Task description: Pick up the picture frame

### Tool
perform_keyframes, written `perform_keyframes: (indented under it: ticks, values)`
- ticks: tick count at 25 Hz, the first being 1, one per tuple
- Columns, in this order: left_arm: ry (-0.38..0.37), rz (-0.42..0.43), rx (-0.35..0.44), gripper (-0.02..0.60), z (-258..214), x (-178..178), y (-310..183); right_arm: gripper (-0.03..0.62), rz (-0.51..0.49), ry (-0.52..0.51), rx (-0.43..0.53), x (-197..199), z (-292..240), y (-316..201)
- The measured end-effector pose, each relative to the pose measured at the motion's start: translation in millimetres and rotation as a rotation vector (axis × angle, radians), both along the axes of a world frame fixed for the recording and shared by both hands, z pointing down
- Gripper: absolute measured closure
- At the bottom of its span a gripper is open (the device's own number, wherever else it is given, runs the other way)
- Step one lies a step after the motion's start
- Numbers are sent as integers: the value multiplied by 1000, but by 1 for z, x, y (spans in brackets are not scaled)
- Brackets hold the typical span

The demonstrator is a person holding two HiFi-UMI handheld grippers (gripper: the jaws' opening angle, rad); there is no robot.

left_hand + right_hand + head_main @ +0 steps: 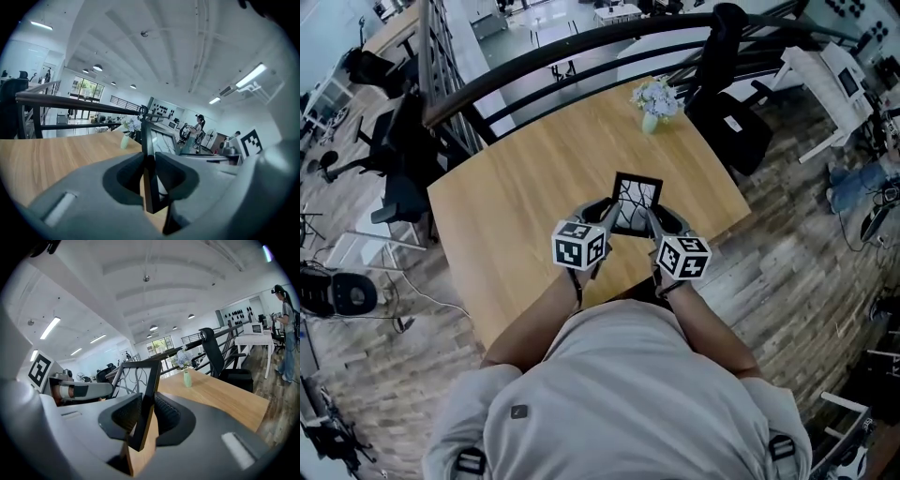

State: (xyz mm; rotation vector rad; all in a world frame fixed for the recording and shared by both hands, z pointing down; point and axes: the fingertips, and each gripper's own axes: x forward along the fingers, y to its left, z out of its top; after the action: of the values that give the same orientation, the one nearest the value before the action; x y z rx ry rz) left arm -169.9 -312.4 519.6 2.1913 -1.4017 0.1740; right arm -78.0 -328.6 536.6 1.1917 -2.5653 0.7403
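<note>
Item: frame (pixel 636 201), black border, pane with a dark branching pattern, held upright.
Place: between my two claws, over the near half of the table (pixel 516 211). Its lower corner seems to hang clear of the wood, but I cannot be sure.
Left claw (pixel 607 217): closed on the frame's left edge. In the left gripper view the frame (pixel 148 154) stands edge-on, straight up between my pads, and both press it.
Right claw (pixel 653 221): closed on the frame's right edge. In the right gripper view the frame (pixel 143 394) leans a little leftward between my pads, pinched low near its corner.
Step in hand: the lift, I judge. Both grips are on, so what is left is to carry it up cleanly.
Method: raise both claws at one pace, so neither side leads and the frame does not twist in the pads.
Grip: even squeeze on the border only, pads off the pane, no harder than holds it.
Attitude: upright. My right grip sits low, so a jerk may tip the top.
Spacing: claws the same way apart throughout, since drawing them apart would pull an edge free.
Nearby: vase (pixel 653 103) of flowers at the table's far edge, with a chair (pixel 727 112) beyond it. Both are well apart from the frame and no obstacle.
Risk: a slip on one side drops a corner onto the table.
</note>
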Motion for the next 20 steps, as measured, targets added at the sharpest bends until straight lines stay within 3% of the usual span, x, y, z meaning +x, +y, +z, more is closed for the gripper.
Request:
perform_keyframes:
  ticks: [13,20]
  values:
    - [25,85,17,502,-6,36,30,502,82,18,27,37,-12,41]
    - [-3,21,31,502,-16,35,45,502,29,-17,43,37,-20,50]
